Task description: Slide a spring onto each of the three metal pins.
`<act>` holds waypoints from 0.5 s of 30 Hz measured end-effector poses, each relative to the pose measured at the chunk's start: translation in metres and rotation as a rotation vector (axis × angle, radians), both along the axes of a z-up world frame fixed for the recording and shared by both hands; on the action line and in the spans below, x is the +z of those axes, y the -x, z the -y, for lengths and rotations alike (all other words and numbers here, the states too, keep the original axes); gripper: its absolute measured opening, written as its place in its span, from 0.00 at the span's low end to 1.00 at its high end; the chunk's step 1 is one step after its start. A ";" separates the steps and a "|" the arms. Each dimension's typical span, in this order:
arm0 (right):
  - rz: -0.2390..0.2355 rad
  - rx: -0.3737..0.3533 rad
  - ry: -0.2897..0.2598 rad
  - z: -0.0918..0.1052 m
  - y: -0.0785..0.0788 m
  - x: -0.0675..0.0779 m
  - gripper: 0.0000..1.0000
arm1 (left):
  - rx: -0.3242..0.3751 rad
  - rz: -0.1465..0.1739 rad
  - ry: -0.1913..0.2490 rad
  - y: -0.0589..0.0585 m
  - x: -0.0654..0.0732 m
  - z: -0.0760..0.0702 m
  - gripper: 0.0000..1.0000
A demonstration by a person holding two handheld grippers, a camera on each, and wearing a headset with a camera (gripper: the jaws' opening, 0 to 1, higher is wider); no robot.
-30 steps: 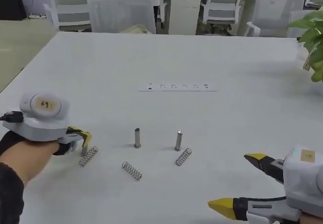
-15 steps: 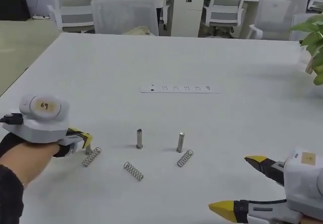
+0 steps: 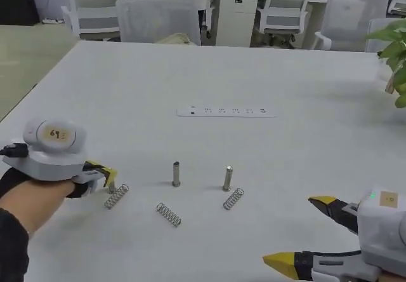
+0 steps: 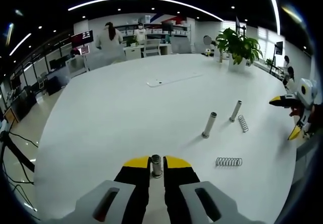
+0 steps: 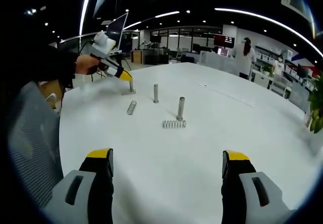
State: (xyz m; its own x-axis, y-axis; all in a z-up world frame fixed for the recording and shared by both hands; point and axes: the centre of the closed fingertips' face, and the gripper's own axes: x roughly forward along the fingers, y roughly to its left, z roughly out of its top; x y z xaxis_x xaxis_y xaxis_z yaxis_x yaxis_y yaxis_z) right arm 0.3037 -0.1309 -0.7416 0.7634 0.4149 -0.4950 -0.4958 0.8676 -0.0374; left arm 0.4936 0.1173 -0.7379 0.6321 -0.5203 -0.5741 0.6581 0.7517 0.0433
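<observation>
Two metal pins (image 3: 176,174) (image 3: 228,178) stand upright mid-table. A third pin (image 4: 156,165) stands between the jaws of my left gripper (image 3: 106,175), which is shut on it at the left. Three springs lie flat: one (image 3: 117,196) just beside the left gripper, one (image 3: 168,214) in front of the left pin, one (image 3: 233,198) by the right pin. In the right gripper view the pins (image 5: 180,108) (image 5: 156,93) and a spring (image 5: 174,124) lie ahead. My right gripper (image 3: 303,231) hovers open and empty at the lower right, apart from everything.
A white power strip (image 3: 225,112) lies flat farther back on the white table (image 3: 285,72). A potted plant (image 3: 394,53) stands at the right edge. Chairs and desks stand beyond the far edge. A person (image 5: 246,52) stands in the background.
The head camera shifted slightly. The right gripper sank a little toward the near edge. The left gripper stays at the pin.
</observation>
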 end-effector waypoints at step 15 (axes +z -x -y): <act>-0.001 -0.001 0.001 0.000 0.001 0.000 0.88 | 0.003 0.005 0.020 0.003 0.003 0.000 0.12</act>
